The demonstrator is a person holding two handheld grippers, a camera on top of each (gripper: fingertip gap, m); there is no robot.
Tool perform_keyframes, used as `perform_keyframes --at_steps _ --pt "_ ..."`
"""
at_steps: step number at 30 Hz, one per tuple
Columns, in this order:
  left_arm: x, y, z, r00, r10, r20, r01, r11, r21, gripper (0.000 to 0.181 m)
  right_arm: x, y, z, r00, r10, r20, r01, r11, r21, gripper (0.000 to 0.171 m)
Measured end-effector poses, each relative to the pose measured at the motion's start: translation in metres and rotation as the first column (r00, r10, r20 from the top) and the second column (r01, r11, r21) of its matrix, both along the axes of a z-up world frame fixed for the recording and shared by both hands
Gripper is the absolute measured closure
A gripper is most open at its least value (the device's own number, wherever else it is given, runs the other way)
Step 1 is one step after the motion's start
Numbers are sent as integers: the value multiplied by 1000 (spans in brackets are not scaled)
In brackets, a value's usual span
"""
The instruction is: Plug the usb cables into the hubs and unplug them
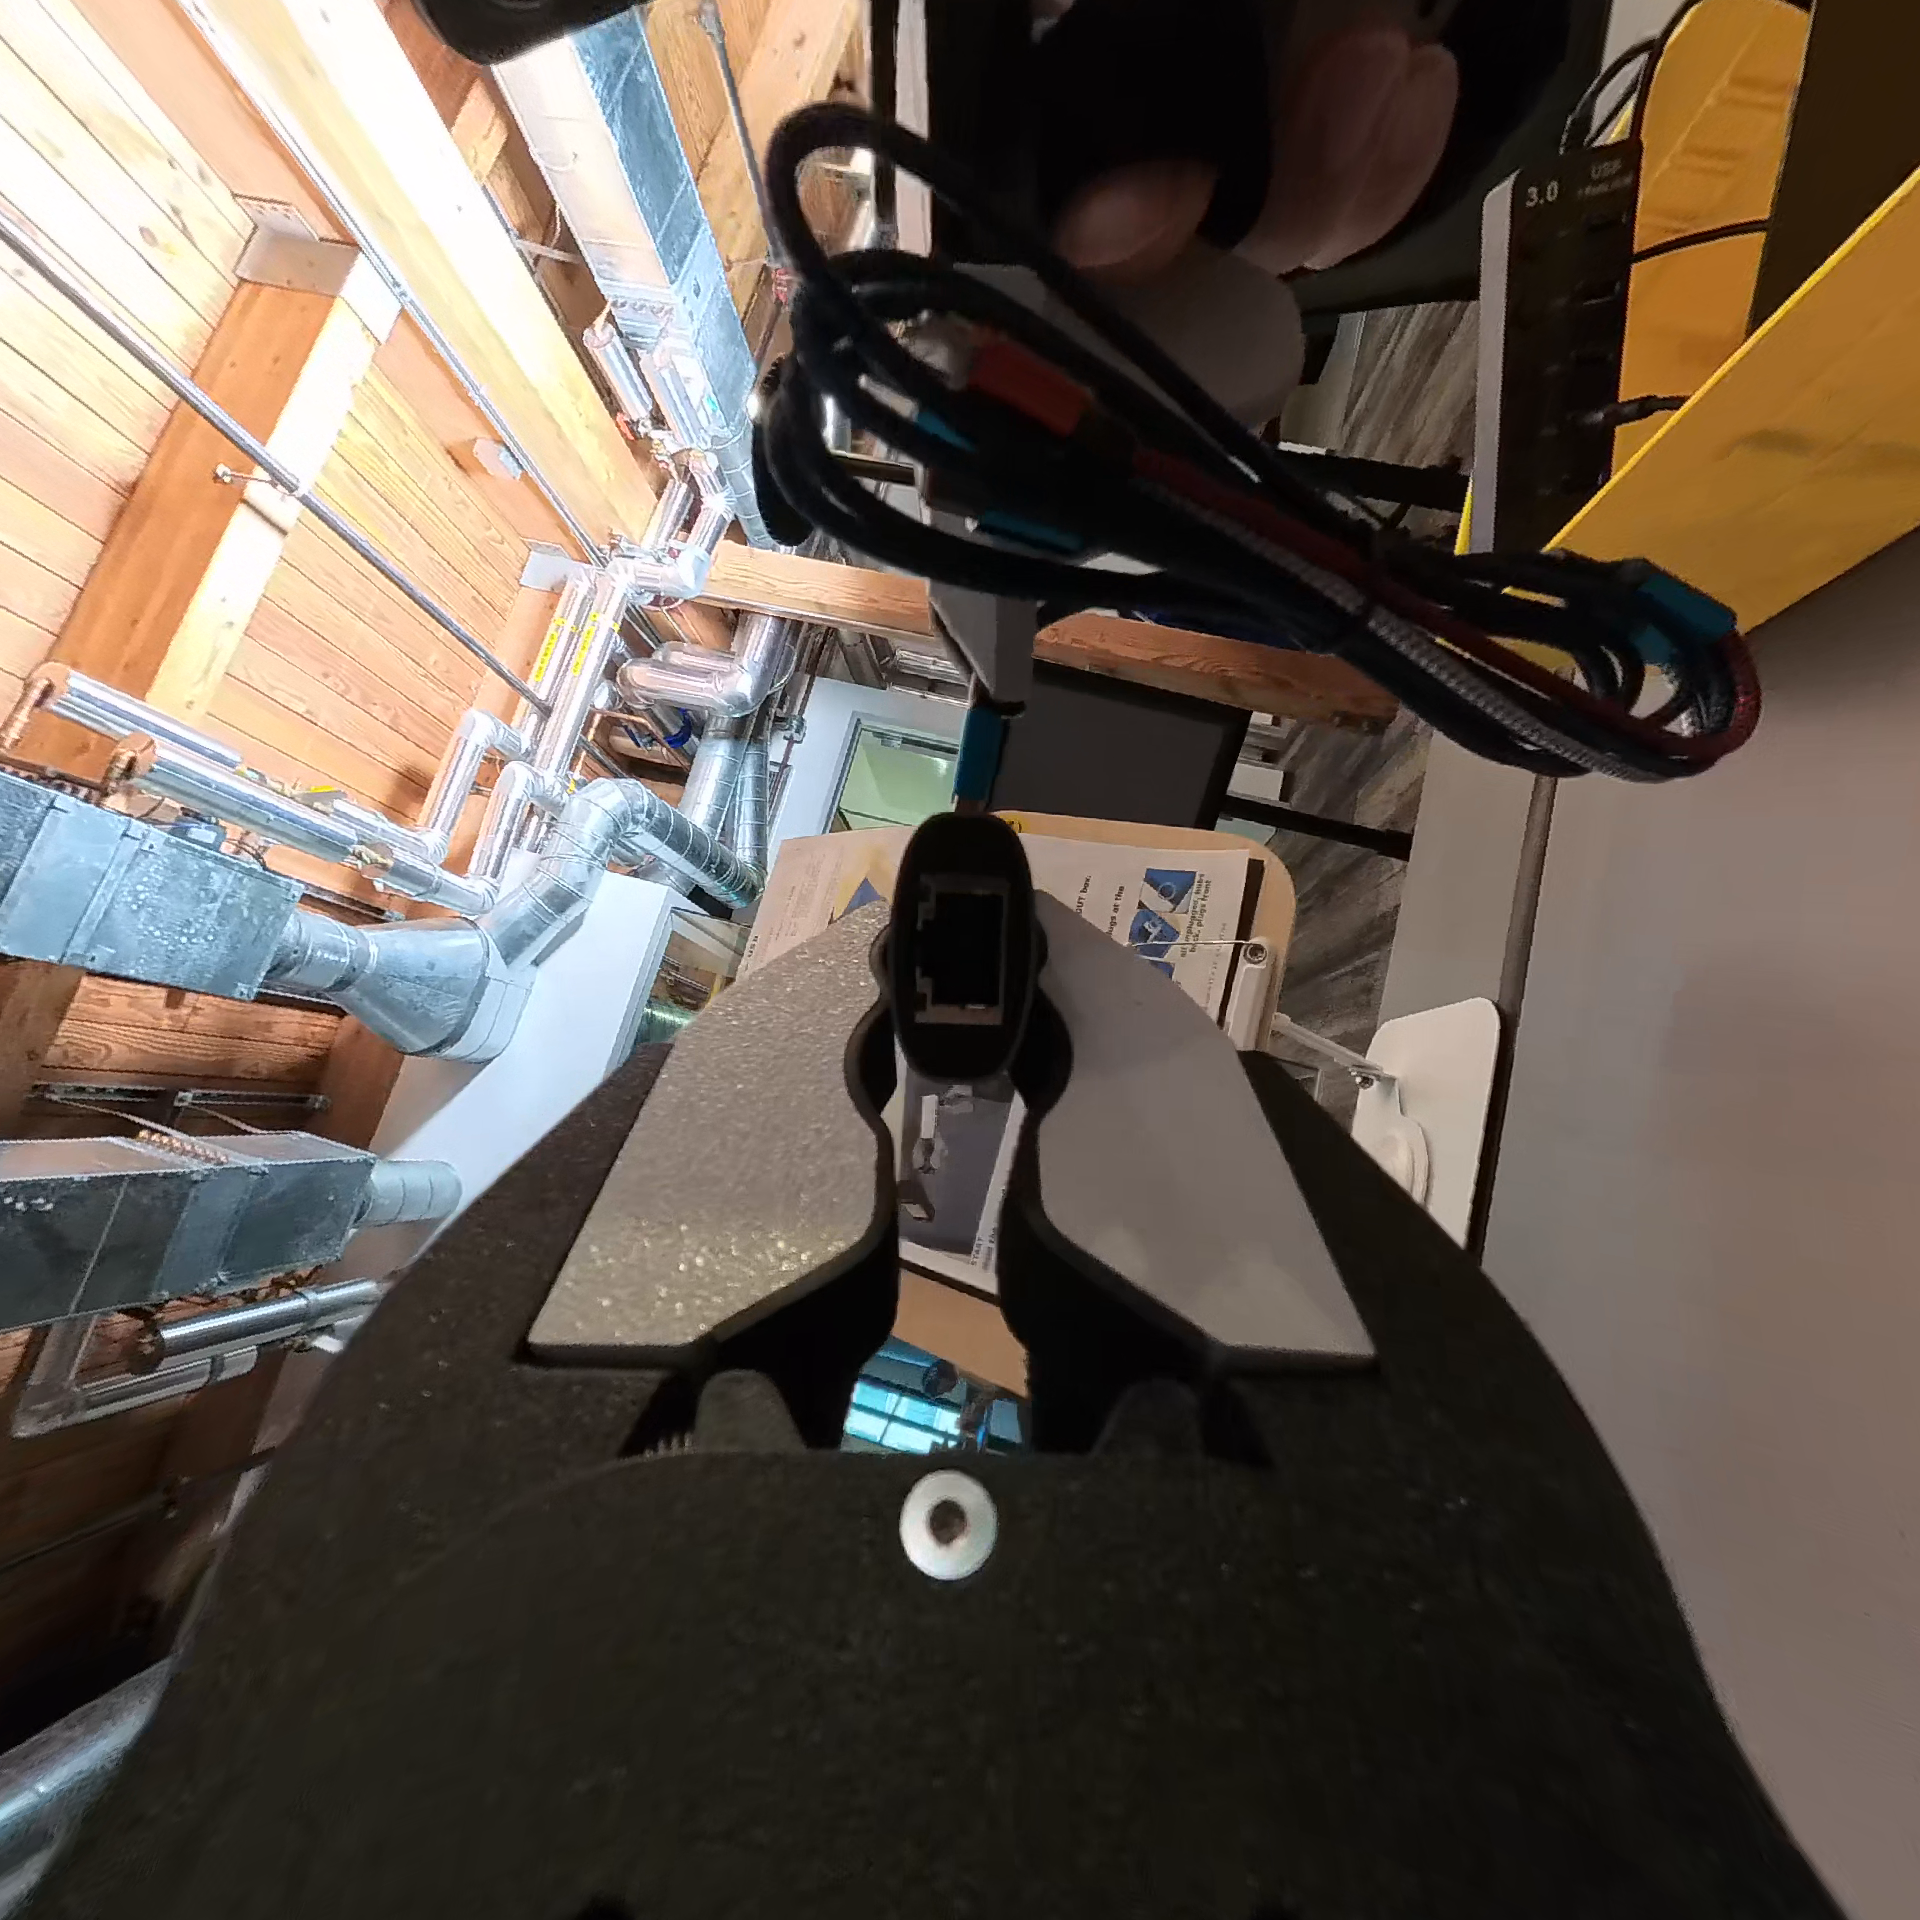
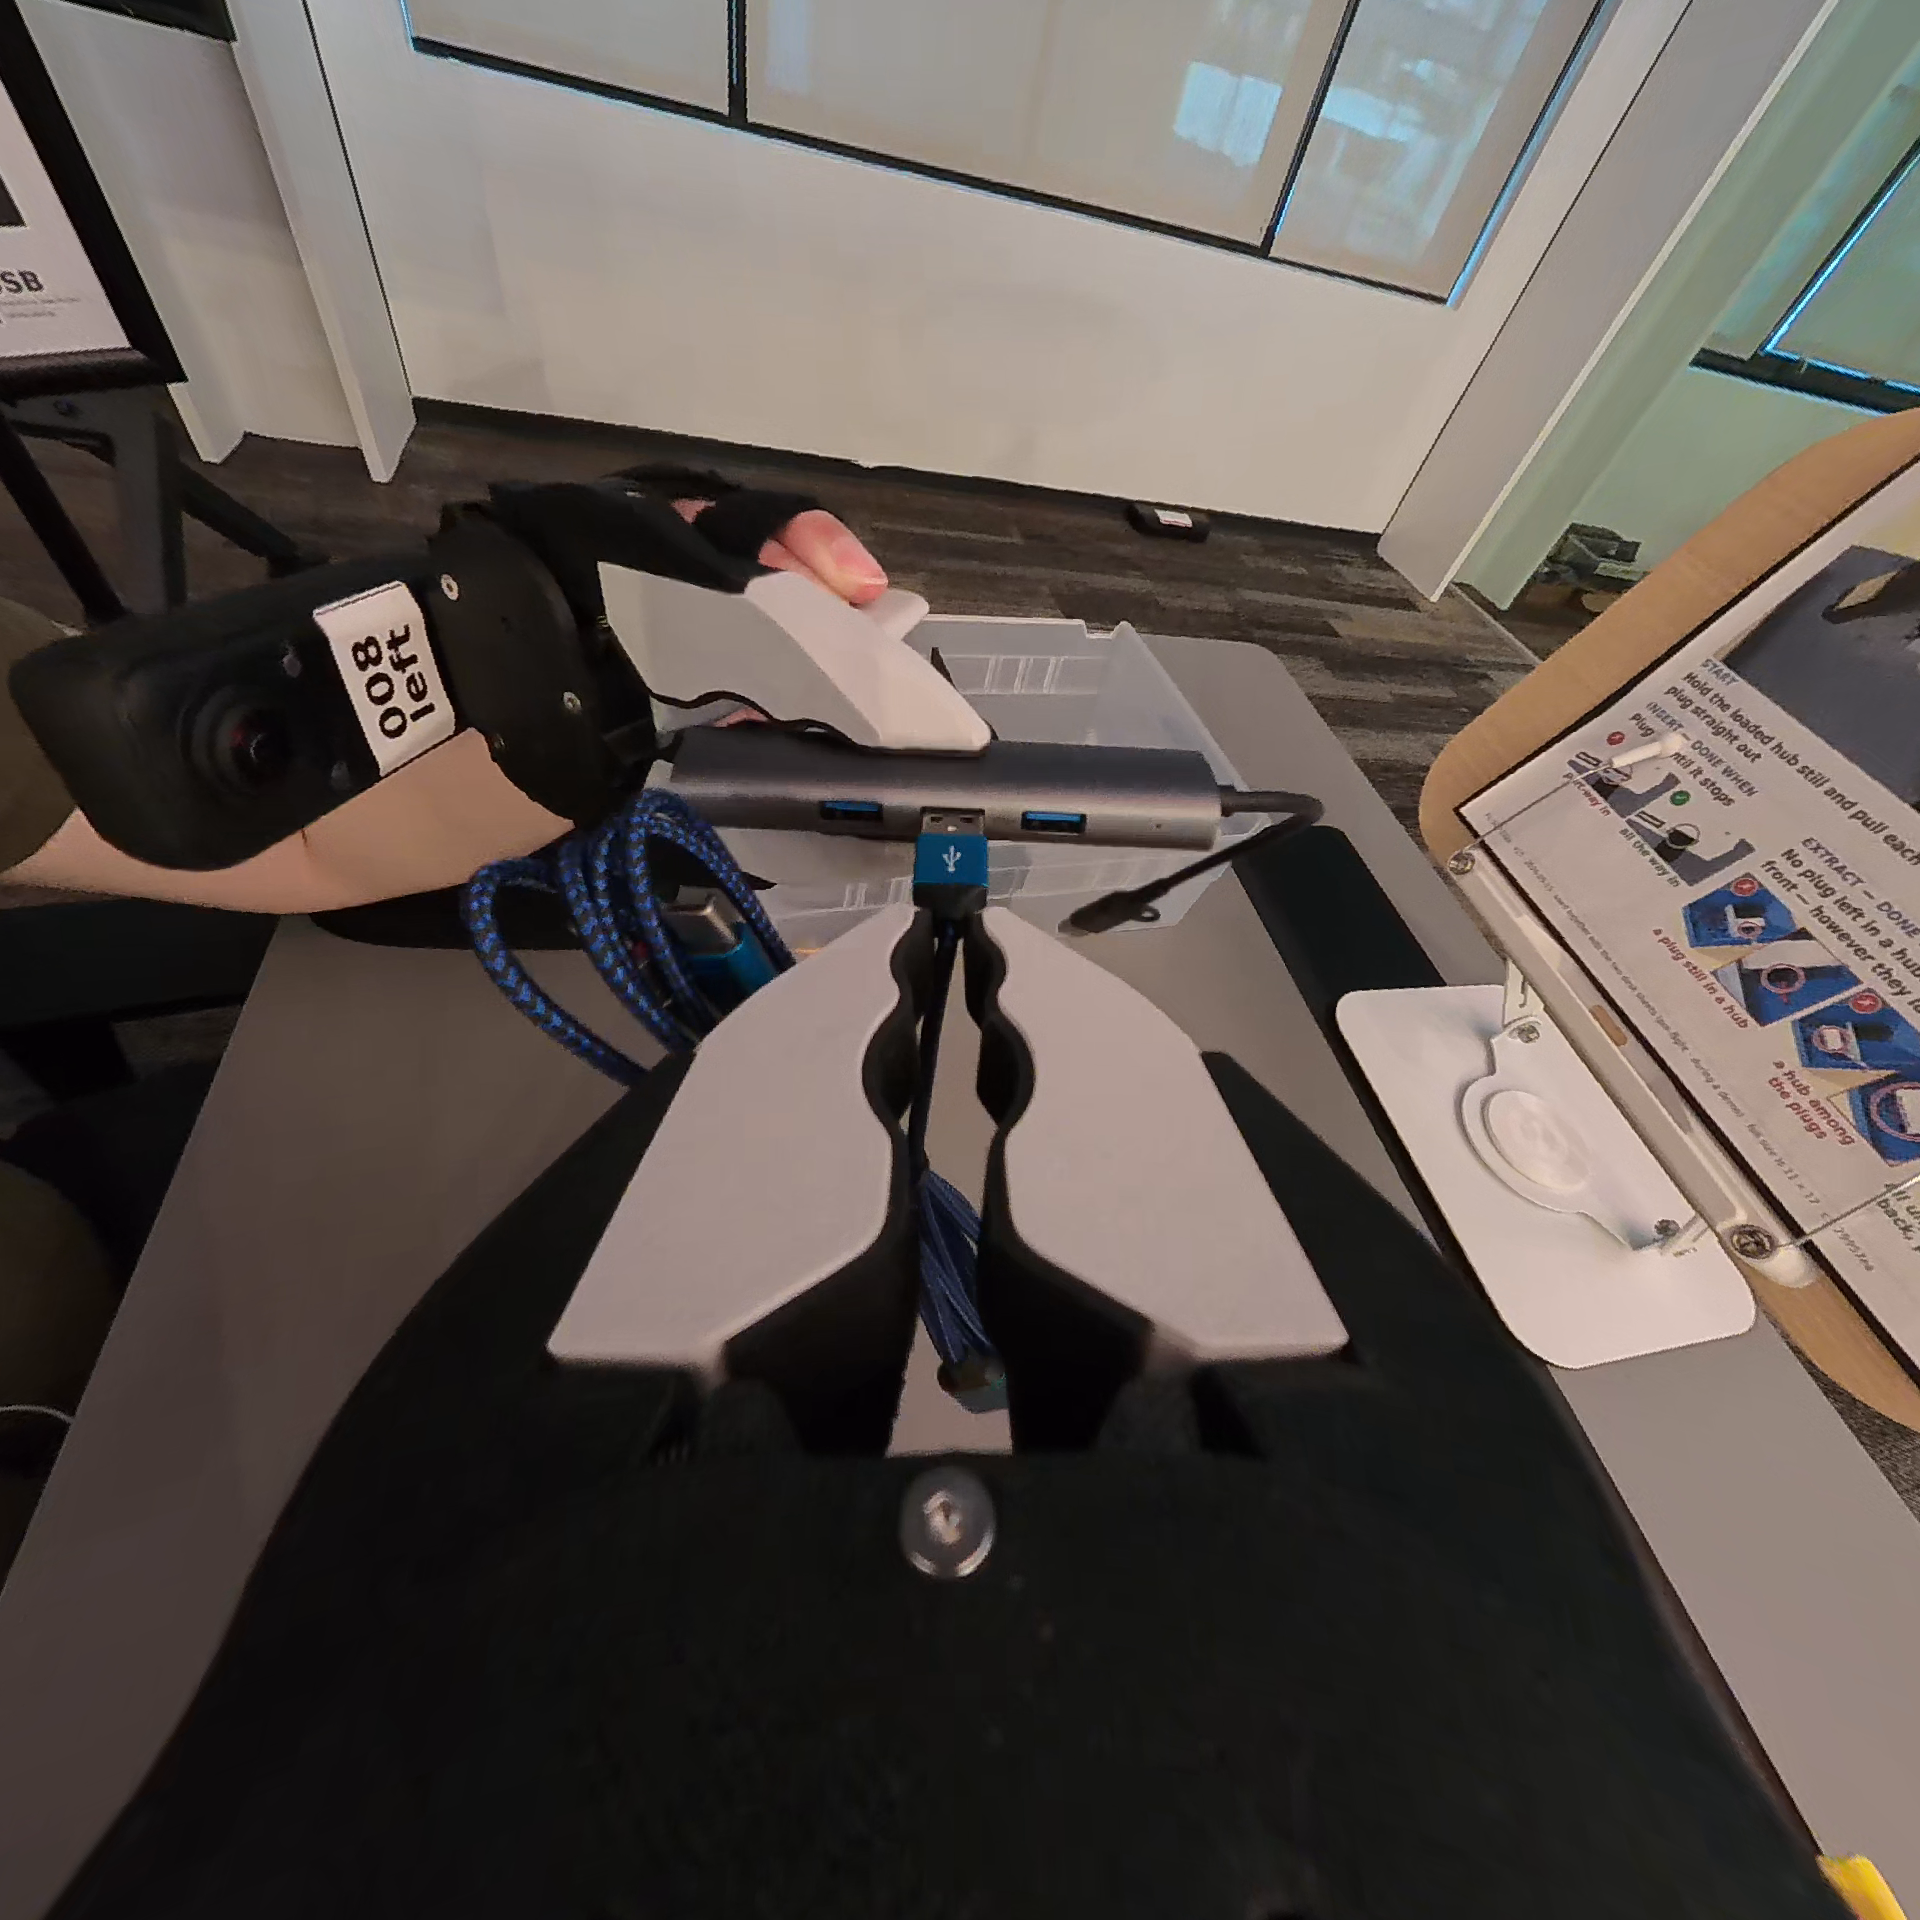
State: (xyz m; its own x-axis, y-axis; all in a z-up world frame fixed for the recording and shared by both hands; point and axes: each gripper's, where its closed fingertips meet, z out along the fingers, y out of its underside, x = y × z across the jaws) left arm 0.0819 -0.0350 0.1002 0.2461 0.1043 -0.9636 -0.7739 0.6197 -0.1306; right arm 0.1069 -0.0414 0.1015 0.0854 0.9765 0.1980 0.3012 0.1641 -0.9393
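In the right wrist view my right gripper (image 2: 948, 914) is shut on a blue USB plug (image 2: 948, 864). The plug's metal tip sits at the middle port of a slim grey hub (image 2: 1091, 795), with part of the metal still showing. My left gripper (image 2: 914, 717) clamps the hub's left half from above and holds it over the table. In the left wrist view, which is rolled sideways, my left gripper (image 1: 961, 935) is shut on the hub's end (image 1: 961, 961). The right gripper (image 1: 992, 665) and the blue plug (image 1: 982, 748) show beyond it.
A coil of blue braided cables (image 2: 613, 935) lies left of the hub. A clear plastic bin (image 2: 1101, 665) stands behind it. An instruction board on a white stand (image 2: 1538, 1174) is at the right. A black multi-port hub (image 1: 1569, 343) and a cable bundle (image 1: 1299, 520) show by a yellow box (image 1: 1766, 416). My two grippers' fingertips are within a few centimetres of each other.
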Motion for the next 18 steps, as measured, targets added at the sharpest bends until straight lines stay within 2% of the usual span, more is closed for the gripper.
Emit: perform_keyframes --at_steps 8,18 --pt "3 1 -11 994 26 -103 -26 1000 7 164 2 1 -7 999 -11 48 13 999 -37 165" --pt "9 -8 -10 997 -49 -68 48 999 -23 164 6 -6 -4 997 73 12 -72 994 -83 165"
